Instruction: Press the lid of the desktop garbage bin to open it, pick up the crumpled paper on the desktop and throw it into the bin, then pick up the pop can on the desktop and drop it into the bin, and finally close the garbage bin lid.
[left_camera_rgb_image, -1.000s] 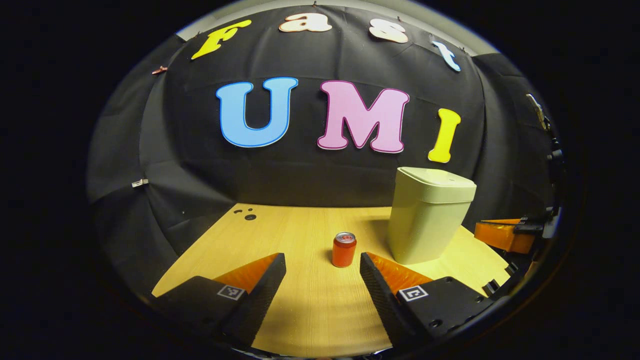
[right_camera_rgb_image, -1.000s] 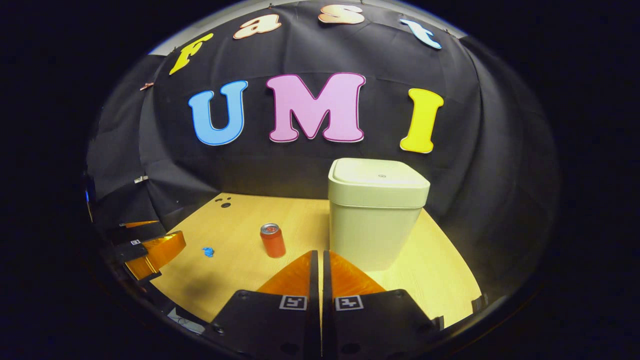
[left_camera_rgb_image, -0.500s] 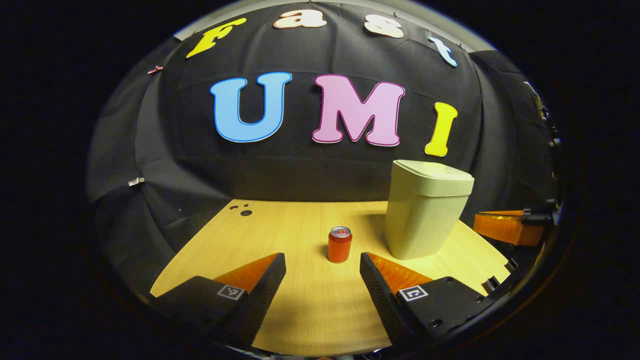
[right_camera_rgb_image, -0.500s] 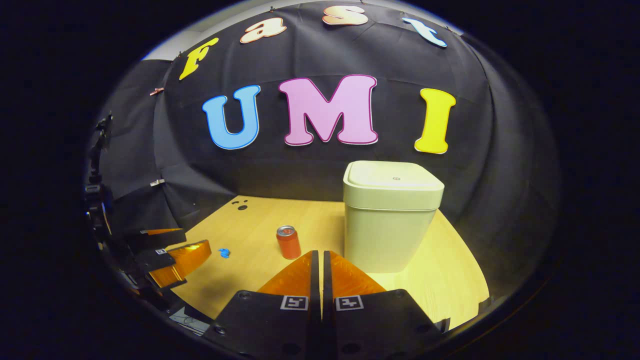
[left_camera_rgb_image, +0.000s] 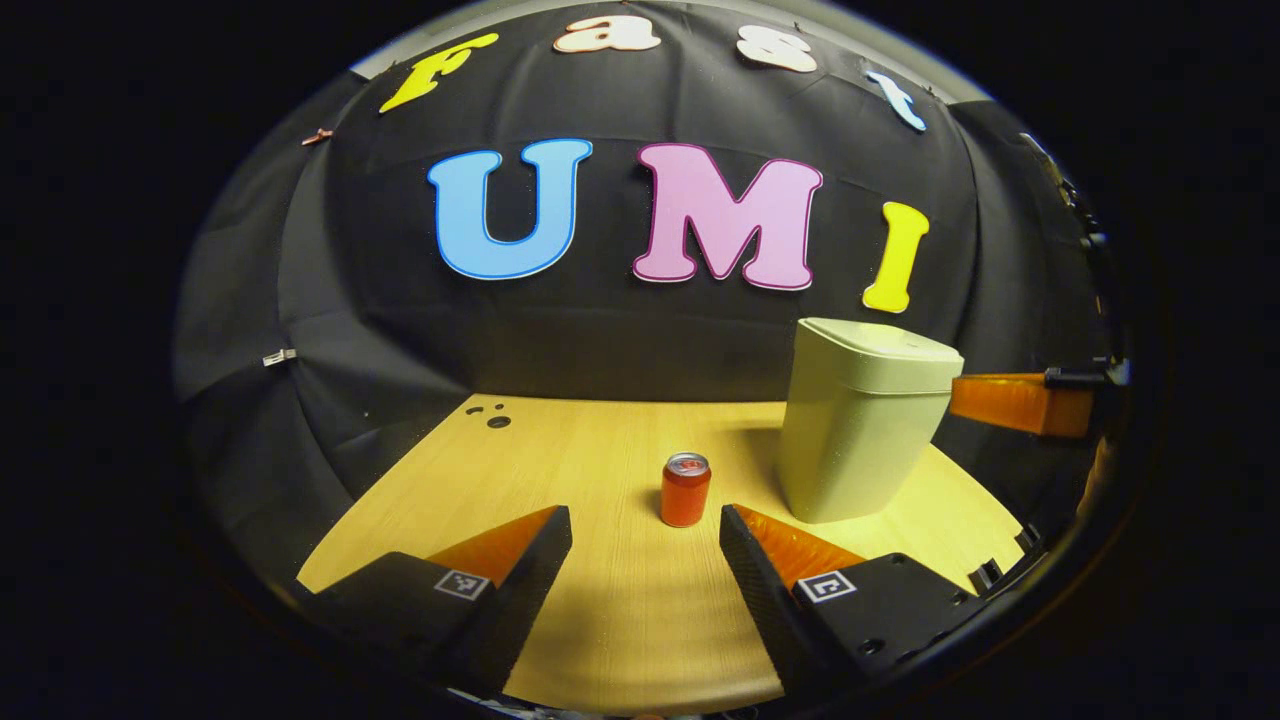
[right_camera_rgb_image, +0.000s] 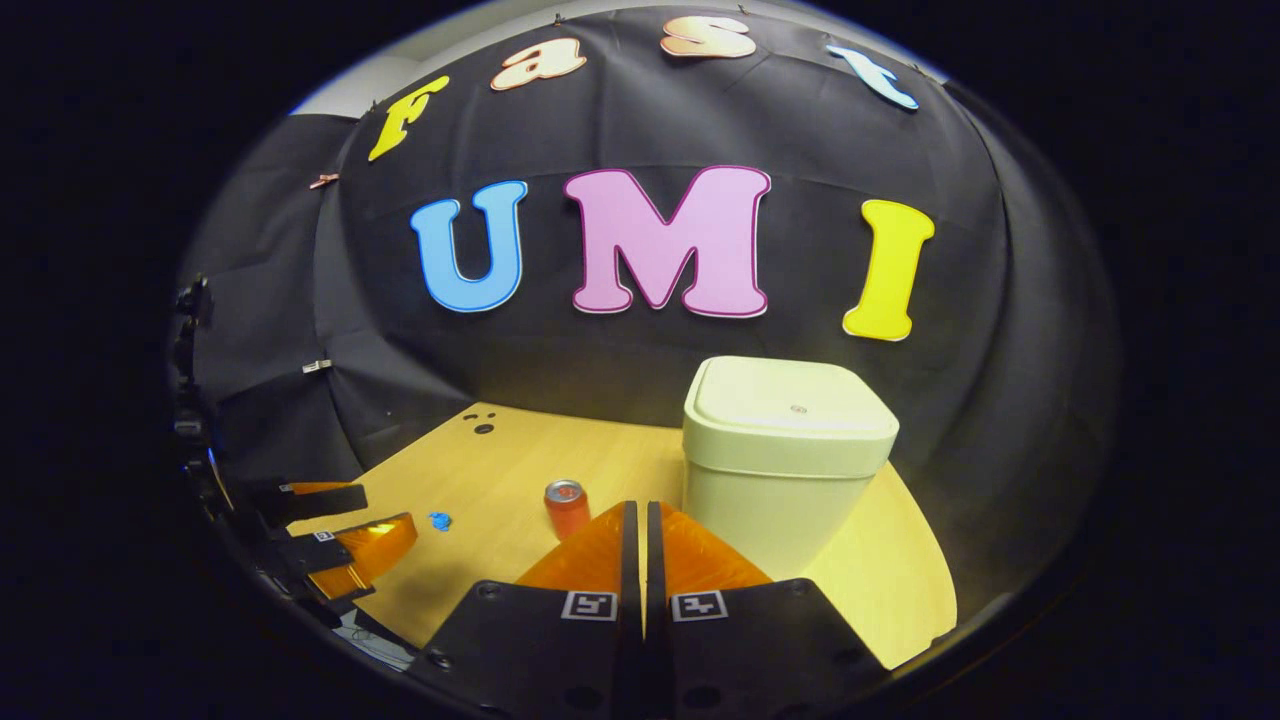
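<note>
A pale green bin (left_camera_rgb_image: 858, 440) with its lid (right_camera_rgb_image: 790, 410) down stands at the right of the wooden table (left_camera_rgb_image: 600, 620). An orange pop can (left_camera_rgb_image: 685, 490) stands upright left of the bin, just beyond my open left gripper (left_camera_rgb_image: 645, 525), which holds nothing. In the right gripper view a small blue crumpled paper (right_camera_rgb_image: 439, 520) lies left of the can (right_camera_rgb_image: 567, 508), near the left gripper (right_camera_rgb_image: 345, 535). My right gripper (right_camera_rgb_image: 635, 512) is shut and empty, raised in front of the bin (right_camera_rgb_image: 785, 480). It also shows beside the bin's top as the right gripper (left_camera_rgb_image: 1010, 403).
The black cloth wall closes the back and both sides of the table. A few small dark holes (left_camera_rgb_image: 495, 420) mark the table's far left corner. Bare tabletop (right_camera_rgb_image: 880, 570) lies right of the bin.
My right gripper has risen, still shut, from table level to about the bin's lid height. The left gripper has barely moved. Can, paper and bin are where they were.
</note>
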